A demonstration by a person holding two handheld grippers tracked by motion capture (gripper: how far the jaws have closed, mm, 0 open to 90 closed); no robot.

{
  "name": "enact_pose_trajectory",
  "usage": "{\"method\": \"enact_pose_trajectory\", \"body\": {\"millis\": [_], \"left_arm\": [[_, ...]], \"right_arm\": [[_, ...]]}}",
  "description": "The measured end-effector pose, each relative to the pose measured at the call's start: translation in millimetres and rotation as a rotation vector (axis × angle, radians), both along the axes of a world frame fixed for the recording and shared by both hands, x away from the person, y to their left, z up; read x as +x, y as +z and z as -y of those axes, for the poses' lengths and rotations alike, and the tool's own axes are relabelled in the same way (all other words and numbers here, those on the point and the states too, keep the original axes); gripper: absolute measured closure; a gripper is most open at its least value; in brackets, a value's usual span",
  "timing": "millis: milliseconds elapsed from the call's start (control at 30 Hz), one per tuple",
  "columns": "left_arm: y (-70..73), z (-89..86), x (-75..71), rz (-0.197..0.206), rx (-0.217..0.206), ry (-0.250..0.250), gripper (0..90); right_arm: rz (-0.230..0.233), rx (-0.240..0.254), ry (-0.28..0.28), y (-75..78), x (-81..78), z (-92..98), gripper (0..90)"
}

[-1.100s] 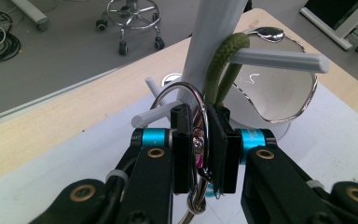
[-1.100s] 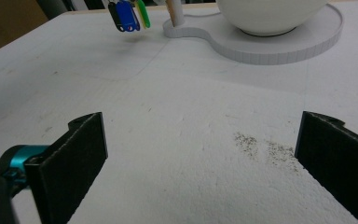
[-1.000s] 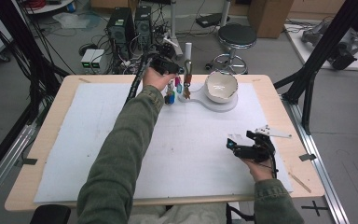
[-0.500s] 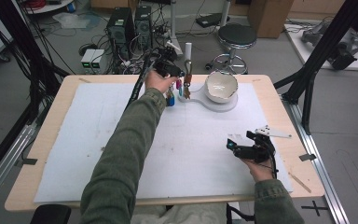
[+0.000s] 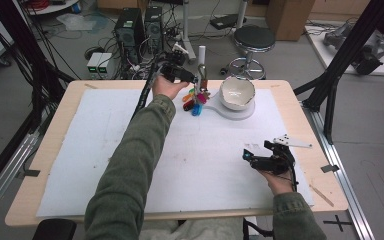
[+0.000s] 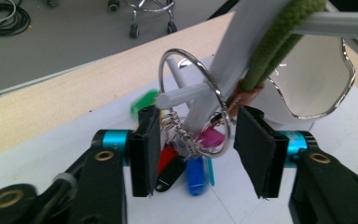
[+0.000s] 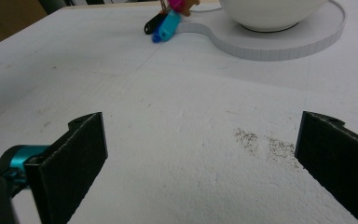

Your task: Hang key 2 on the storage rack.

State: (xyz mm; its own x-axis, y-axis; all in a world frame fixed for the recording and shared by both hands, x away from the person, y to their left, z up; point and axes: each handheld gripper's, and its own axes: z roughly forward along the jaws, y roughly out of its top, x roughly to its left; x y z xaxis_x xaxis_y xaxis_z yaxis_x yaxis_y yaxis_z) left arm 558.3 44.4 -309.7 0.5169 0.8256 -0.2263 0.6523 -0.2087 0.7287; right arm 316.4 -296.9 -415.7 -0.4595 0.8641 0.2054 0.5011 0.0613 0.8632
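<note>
Figure: hanging a key bunch. My left gripper (image 6: pixel 193 149) stands at the far edge of the table with its jaws just opened and parted, the large steel key ring (image 6: pixel 193 105) between them but untouched. The ring, with its coloured plastic tags (image 6: pixel 182 163), hangs on the white peg (image 6: pixel 186 95) of the stand beside the white bowl (image 5: pixel 237 92). Hanging appears done; withdrawal remains. My right gripper (image 7: pixel 200 154) rests apart, jaws wide and empty, over the white foam mat (image 7: pixel 177 93).

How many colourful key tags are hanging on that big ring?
5 at least: green tag at the back left, pink tag inside the ring, and red tag, black tag and blue tag lying below. More may be hidden.
</note>
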Motion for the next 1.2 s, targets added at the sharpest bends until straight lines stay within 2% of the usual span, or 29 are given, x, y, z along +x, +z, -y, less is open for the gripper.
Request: {"method": "enact_pose_trajectory", "body": {"millis": [67,267,433,533,633,867,1000,1033,1200], "left_arm": [[-4.0,-6.7,-0.1,-0.015,-0.036,0.015,43.5],[-7.9,-21.3,-2.9,0.005,-0.045,0.036,31.5],[-3.6,-28.3,-9.5,0.041,-0.031,0.042,20.3],[-1.1,-33.4,-14.5,0.069,-0.020,0.067,13.5],[0.1,-40.6,-17.2,0.071,-0.009,0.094,1.8],[1.8,-56.3,-26.4,0.089,-0.009,0.118,1.6],[-0.2,-65.7,-32.7,0.095,-0.023,0.126,1.6],[-1.7,-67.8,-35.0,0.094,-0.039,0.131,1.6],[-7.3,-75.3,-46.3,0.113,-0.024,0.145,1.6]], "right_arm": [[0.004,-0.001,-0.003,-0.2,0.1,0.5,1.5],[0.003,0.001,-0.006,-0.1,0.0,0.4,1.5],[0.003,-0.001,-0.006,-0.2,0.1,0.5,1.5],[0.004,0.000,-0.006,-0.3,0.1,0.7,1.5],[0.004,-0.001,-0.007,-0.1,-0.2,0.8,1.5],[0.003,-0.004,-0.005,-0.4,0.4,0.6,1.5],[0.002,-0.004,-0.007,-0.3,0.3,0.6,1.5],[0.004,-0.003,-0.008,-0.5,0.4,0.5,1.5],[0.005,-0.006,-0.005,-0.6,0.7,0.4,1.5]]}}
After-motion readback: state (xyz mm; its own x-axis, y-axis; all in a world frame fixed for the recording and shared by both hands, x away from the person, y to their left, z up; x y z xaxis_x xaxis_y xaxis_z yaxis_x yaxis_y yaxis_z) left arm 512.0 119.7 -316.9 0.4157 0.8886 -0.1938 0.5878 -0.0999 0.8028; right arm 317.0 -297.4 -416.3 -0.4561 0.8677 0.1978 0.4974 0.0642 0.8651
